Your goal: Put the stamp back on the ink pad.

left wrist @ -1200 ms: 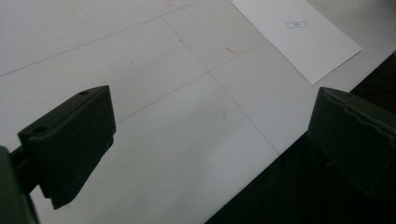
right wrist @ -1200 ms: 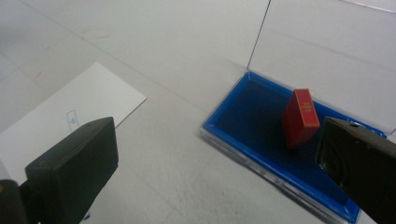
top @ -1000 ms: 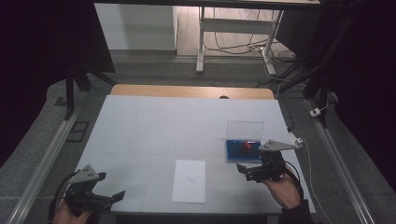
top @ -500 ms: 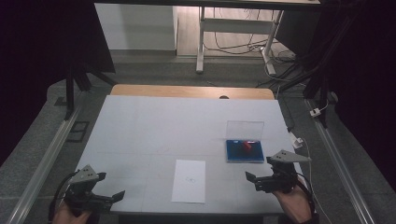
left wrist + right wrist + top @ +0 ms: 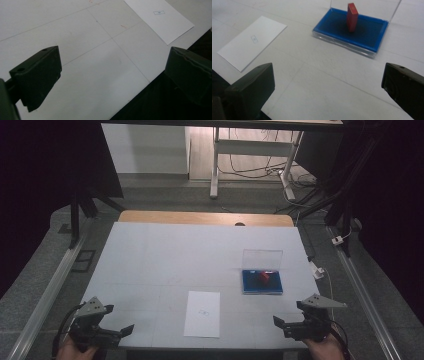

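I've drawn my right gripper (image 5: 292,326) back from the blue tray (image 5: 262,282) to the worktop's (image 5: 165,255) near edge, jaws apart like my left gripper's (image 5: 107,334), leaving the red block (image 5: 352,17) upright inside, seemingly placed.

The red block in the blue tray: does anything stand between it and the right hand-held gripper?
Nothing visible does. Bare table lies between the right hand-held gripper and the blue tray, where the red block stands upright.
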Tool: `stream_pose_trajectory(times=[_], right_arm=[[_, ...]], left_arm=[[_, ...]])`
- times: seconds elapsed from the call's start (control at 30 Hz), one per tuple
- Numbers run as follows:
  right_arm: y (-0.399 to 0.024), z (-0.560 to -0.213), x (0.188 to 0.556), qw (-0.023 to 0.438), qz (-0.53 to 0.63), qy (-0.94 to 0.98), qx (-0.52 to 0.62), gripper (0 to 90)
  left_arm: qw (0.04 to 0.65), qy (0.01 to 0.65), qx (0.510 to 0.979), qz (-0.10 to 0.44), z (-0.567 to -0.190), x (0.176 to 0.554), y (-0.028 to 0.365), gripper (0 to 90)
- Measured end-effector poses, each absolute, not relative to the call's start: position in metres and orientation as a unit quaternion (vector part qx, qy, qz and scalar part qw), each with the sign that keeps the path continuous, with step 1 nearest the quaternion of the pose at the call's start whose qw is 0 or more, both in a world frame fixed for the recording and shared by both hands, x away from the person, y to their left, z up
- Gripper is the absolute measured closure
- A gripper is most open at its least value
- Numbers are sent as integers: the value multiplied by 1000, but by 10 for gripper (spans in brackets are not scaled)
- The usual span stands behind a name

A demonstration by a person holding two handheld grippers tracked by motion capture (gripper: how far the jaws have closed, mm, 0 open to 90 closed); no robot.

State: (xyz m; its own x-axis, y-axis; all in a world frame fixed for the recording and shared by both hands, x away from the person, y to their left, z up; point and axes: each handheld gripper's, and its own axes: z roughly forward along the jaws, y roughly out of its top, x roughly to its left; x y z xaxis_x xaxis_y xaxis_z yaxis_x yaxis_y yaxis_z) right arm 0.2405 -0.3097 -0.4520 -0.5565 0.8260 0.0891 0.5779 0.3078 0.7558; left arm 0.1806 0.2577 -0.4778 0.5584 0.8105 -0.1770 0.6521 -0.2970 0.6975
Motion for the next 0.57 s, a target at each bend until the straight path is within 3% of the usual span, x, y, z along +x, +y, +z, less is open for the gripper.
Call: stream_pose_trajectory(times=[0.57], right_arm=[[-319,-456,226,161,358,794,464,0]], left_arm=[[375,456,800,105,-478,183,256,11]])
